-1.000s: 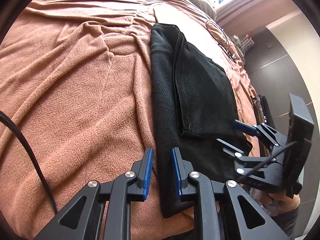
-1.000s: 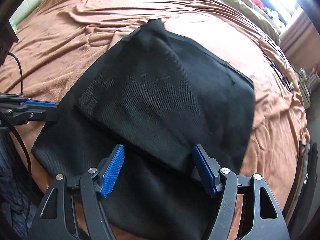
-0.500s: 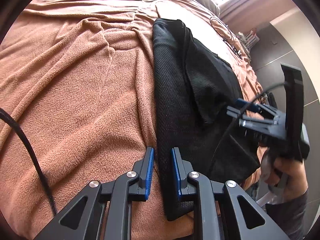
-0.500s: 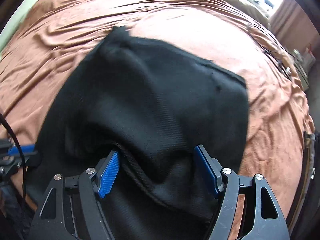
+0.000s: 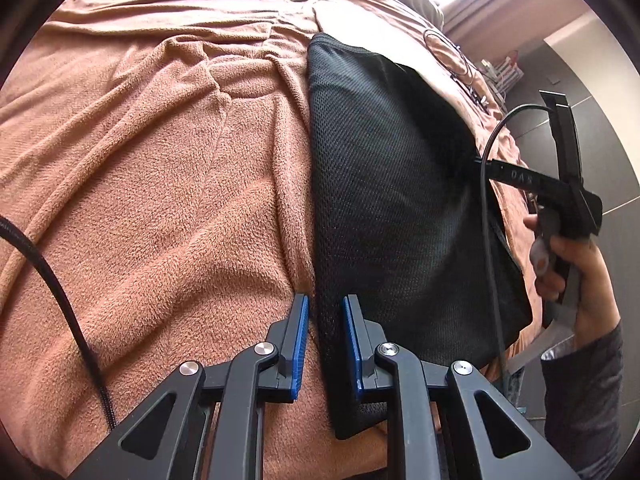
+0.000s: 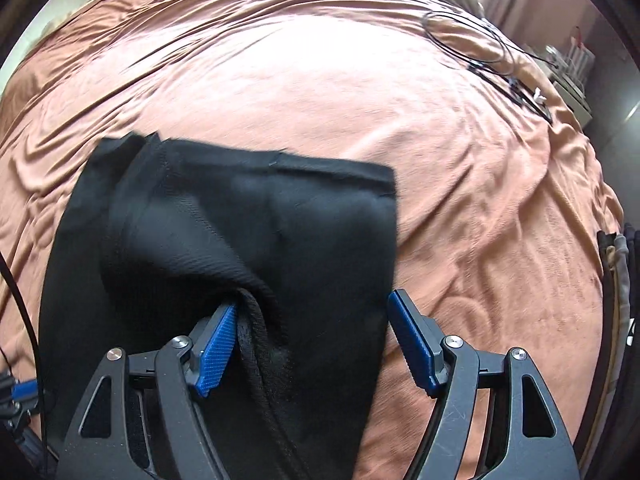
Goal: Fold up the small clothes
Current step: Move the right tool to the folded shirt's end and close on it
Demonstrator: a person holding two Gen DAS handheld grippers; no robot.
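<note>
From the left wrist view, the black mesh-knit garment [image 5: 384,184] is seen spread on the bed, over the rumpled terracotta fleece blanket [image 5: 152,184], with its near edge running down between the blue pads of the left tongs [image 5: 326,346]. Those tongs are set narrow, with a slim gap visible on either side of the fabric edge, so whether the cloth is actually pinched cannot be told. At the right of this view the right tongs [image 5: 484,162] are seen side-on, carried in a person's hand [image 5: 576,276] with a dark grey sleeve [image 5: 588,392]; a black cable [image 5: 52,280] is draped across the blanket at the left. Over to the right wrist view: the right tongs [image 6: 310,346] are held wide apart, a lifted fold of the garment [image 6: 256,240] is draped against the left pad, and the right pad is left clear over the blanket. Thin black wires [image 6: 480,44] are seen lying far up the bed.
</note>
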